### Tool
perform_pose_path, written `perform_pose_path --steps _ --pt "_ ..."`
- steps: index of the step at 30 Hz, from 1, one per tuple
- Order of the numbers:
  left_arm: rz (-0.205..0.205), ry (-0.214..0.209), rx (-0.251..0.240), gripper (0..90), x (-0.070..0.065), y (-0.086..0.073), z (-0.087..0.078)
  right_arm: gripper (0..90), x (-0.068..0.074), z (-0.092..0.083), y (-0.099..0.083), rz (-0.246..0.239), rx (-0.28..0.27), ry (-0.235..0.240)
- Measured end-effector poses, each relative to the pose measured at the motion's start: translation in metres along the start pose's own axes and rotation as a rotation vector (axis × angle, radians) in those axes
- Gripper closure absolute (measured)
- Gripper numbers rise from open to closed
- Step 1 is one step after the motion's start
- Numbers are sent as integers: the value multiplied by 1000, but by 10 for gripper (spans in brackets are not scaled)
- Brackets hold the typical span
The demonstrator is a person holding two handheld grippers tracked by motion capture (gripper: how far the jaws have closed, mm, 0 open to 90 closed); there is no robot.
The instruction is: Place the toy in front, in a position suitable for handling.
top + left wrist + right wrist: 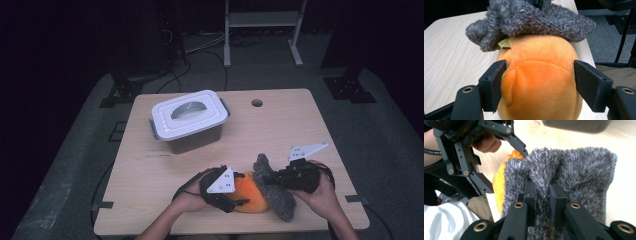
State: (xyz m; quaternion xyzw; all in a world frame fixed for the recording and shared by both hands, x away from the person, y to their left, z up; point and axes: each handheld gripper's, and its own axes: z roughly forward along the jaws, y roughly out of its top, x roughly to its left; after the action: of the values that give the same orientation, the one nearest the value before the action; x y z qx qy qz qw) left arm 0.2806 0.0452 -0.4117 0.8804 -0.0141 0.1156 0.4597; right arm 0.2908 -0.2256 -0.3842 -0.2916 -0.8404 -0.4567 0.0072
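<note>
Orange plush toy, round and soft, lies near the desk's front edge, under a grey fuzzy knitted cap. Left gripper clamps the toy's sides; right gripper pinches a fold of the cap. Both look light and squashy, so grip by bunching fabric. Farther back, near the left edge, stands a white-lidded plastic box.

My right gripper pinches a fold of the grey fuzzy hat; the orange plush peeks out beside it.
</note>
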Motion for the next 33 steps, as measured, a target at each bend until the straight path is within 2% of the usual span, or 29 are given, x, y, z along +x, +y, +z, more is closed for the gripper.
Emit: perform_pose_path --steps 2,5,8,12,15,18,20,25,29,33 --pt "-4 1 3 290 0 0 0 779 10 0 6 -28 -20 19" --pt "-25 8 8 294 2 -2 0 778 20 7 11 -81 14 8" --pt "-71 12 0 294 7 -7 -1 778 14 12 6 -63 24 8" --pt "-143 30 -3 293 17 -14 -3 773 4 8 -2 -28 30 -29" --pt "-182 34 -7 293 22 -18 -4 773 8 4 -2 -29 7 -7" --pt "-188 32 -8 292 23 -20 -5 773 15 7 -1 -47 7 35" --pt "-182 32 -8 283 22 -19 -4 773 18 13 -2 -63 36 20" --pt "-180 30 -24 188 24 -18 -7 774 8 13 -6 -37 22 -1" --pt "-189 27 -36 156 26 -19 -10 773 -1 10 -10 -15 16 -19" --pt "-219 37 -24 121 29 -23 -8 773 -12 5 -14 17 8 -46"
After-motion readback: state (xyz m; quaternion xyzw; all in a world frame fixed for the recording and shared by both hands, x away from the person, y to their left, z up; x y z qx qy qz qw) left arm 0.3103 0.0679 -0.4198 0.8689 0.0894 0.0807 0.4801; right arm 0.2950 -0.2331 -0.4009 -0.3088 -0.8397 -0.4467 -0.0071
